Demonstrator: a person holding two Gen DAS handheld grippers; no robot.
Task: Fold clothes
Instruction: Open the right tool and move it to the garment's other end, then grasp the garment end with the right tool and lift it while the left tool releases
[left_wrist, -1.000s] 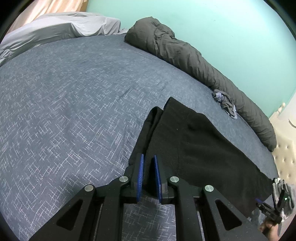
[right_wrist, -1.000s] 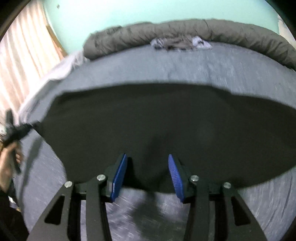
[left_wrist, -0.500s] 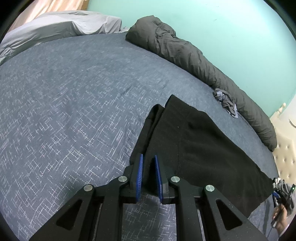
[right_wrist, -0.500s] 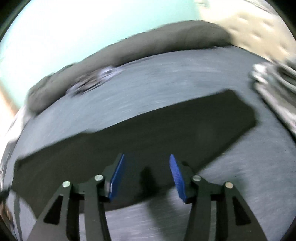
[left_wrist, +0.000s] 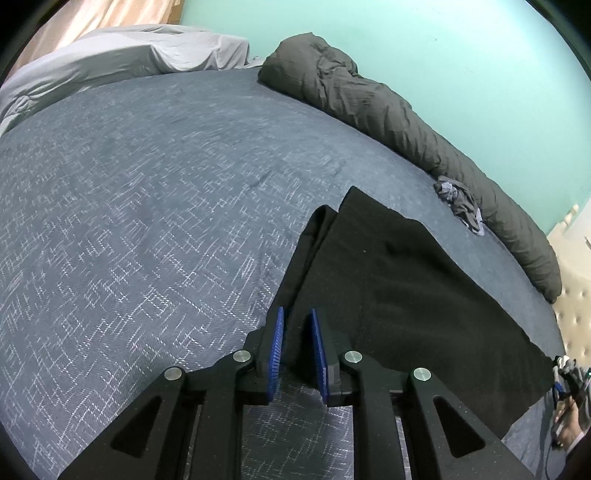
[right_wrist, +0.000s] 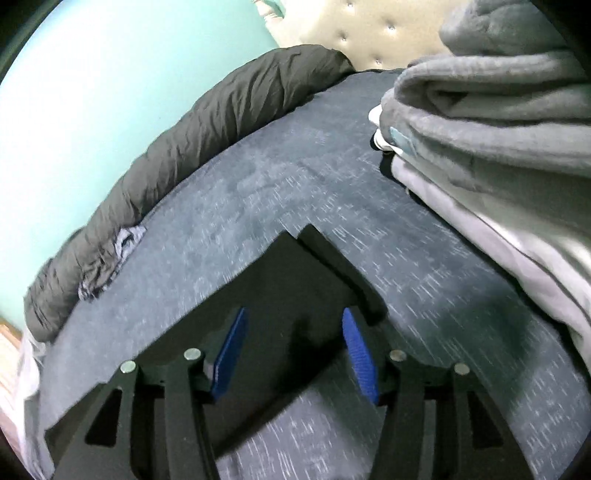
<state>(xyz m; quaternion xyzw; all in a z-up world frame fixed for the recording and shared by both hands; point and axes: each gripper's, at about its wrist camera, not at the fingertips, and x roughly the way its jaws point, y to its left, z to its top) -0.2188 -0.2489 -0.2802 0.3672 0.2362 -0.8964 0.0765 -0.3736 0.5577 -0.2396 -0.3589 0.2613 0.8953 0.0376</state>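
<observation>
The left gripper has its two blue pads drawn close together, clamped on the near corner of a black garment, with only a thin fold of cloth between them. The right gripper stands with its pads spread wide, grasping nothing, poised over the other end of the same garment. The garment is plain black, soft and matte, folded into a long band that lies flat on the bed. At the left gripper's end a narrower underlayer peeks out along the left edge, so the layers are not quite lined up. At the right gripper's end a second strip shows beside the corner in the same way. The bed cover is dark blue-grey with short white flecks. Along its far side, against a mint-green wall, lies a long rolled dark grey blanket, and a small crumpled grey rag rests just beside it. A pile of folded grey clothes sits near the right gripper, close to a tufted cream headboard. A pale grey sheet covers the far left corner.
</observation>
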